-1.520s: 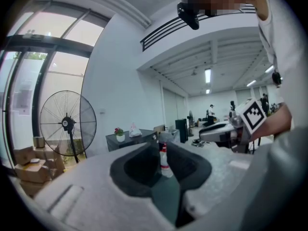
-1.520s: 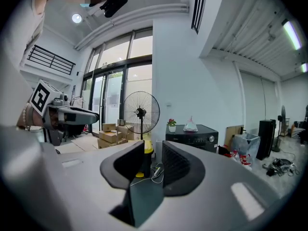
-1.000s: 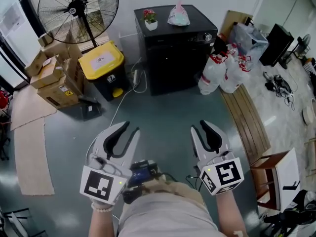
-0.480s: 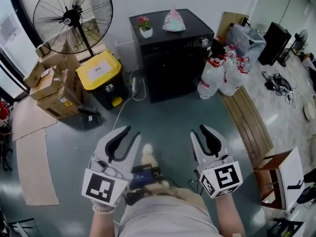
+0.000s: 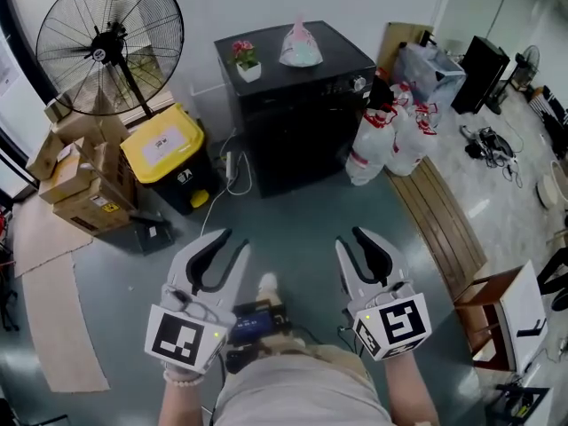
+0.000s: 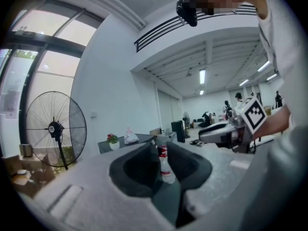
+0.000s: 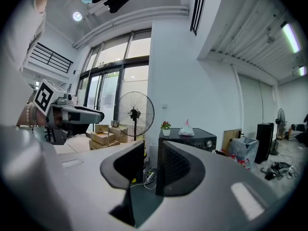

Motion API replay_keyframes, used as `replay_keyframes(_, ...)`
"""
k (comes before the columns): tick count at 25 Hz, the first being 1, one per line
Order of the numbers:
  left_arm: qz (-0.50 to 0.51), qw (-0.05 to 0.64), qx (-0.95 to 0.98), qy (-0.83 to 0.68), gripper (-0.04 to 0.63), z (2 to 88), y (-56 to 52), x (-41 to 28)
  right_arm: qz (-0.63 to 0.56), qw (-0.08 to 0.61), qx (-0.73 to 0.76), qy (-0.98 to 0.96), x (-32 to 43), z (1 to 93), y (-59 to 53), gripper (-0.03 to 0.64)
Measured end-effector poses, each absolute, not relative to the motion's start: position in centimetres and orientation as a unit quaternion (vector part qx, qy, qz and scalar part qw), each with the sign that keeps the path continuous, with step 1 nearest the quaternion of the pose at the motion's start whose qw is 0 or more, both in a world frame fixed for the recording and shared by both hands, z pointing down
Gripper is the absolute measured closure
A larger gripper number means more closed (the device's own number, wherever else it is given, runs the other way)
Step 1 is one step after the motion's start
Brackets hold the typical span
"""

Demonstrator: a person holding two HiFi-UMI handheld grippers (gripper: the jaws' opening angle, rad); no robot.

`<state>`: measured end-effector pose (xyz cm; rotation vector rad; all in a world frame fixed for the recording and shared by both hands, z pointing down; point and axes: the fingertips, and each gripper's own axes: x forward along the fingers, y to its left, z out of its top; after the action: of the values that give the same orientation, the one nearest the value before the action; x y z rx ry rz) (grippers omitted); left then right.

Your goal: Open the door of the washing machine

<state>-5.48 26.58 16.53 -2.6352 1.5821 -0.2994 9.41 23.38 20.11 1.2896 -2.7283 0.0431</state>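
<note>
Both tools have edged forward over the grey floor (image 5: 293,207) since a second ago, and the whole scene has slid left in the head view.

Left to right:
- tall black pedestal fan (image 5: 108,38)
- black bin with a yellow lid (image 5: 164,142)
- your target, the black box-shaped washing machine (image 5: 297,118), against the white wall and well apart from both tools
- red-and-white plastic bags (image 5: 383,136), leaning just beside its right side

A small potted plant with red flowers (image 5: 246,60) and a pale tied bag (image 5: 300,47) sit on its top.

Your left tool (image 5: 231,238) has its jaws spread with nothing between them. Your right tool (image 5: 352,236) has its jaws parted a bit narrower and is also empty.

The step in hand looks like the approach.
- Walk straight at the front face.
- Stay off the white cable (image 5: 232,171) on the floor by the bin.
- Keep the jaws parted.
- The door handle can't be made out from here because the front is too dark, so find it before you commit a tool.
- The right tool is probably better placed.
- Mind that the bags may foul the door's swing.
</note>
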Motion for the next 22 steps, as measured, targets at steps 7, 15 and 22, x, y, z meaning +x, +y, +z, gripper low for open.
replay_keyframes(7, -0.107, 0.003, -0.859, 0.500, 0.499, 17.1, 21.6, -7.3, 0.027, 0.075, 0.433, -0.898, 7.3, 20.9, 19.1, 0.515)
replay_keyframes(15, -0.104, -0.008, -0.869, 0.483, 0.497, 17.0, 15.6, -9.7, 0.032, 0.088, 0.444, -0.891, 4.7, 20.7, 13.9, 0.515)
replay_keyframes(22, -0.104, -0.015, -0.878, 0.467, 0.494, 17.4, 10.6, -12.1, 0.037, 0.100, 0.456, -0.884, 2.2, 20.8, 9.4, 0.515)
